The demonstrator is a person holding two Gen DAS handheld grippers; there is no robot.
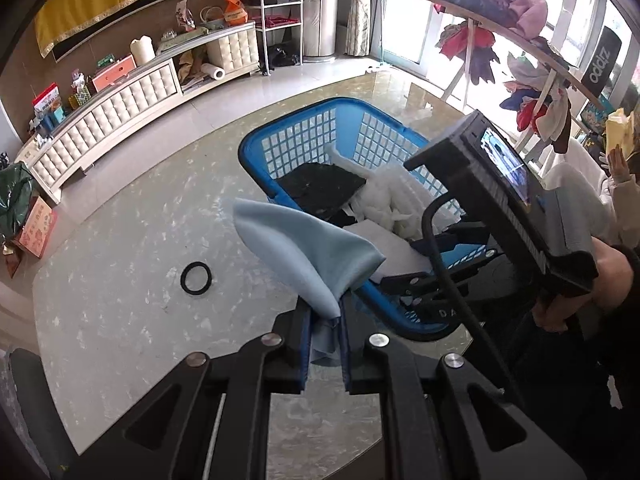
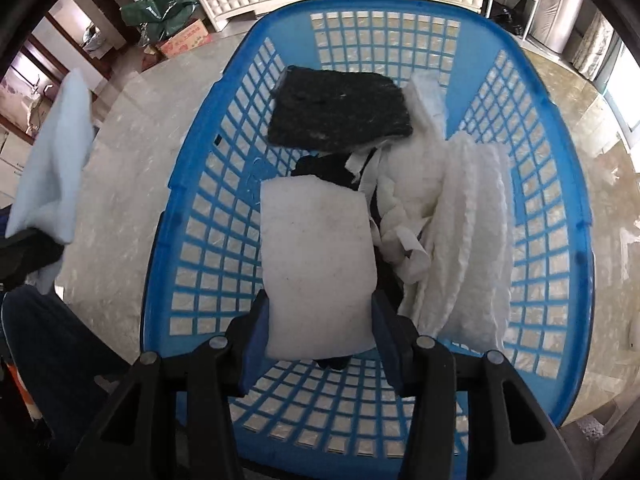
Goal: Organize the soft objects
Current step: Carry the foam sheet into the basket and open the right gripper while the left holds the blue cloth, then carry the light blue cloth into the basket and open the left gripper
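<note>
My left gripper (image 1: 325, 320) is shut on a light blue cloth (image 1: 304, 252) and holds it above the marble table, just left of the blue lattice basket (image 1: 304, 140). The cloth also shows at the left of the right wrist view (image 2: 52, 168). My right gripper (image 2: 320, 320) is inside the basket (image 2: 200, 240), its jaws wide apart on either side of a white foam pad (image 2: 320, 264). I cannot tell whether the jaws press on the pad. A black felt pad (image 2: 340, 112), a white quilted cloth (image 2: 472, 240) and white strips (image 2: 404, 240) lie in the basket.
A black rubber ring (image 1: 195, 277) lies on the marble table (image 1: 120, 300) left of the basket. A white padded cabinet (image 1: 120, 112) stands along the far wall. A rack with hanging clothes (image 1: 500, 12) stands at the right. The right gripper's body (image 1: 500, 184) hangs over the basket.
</note>
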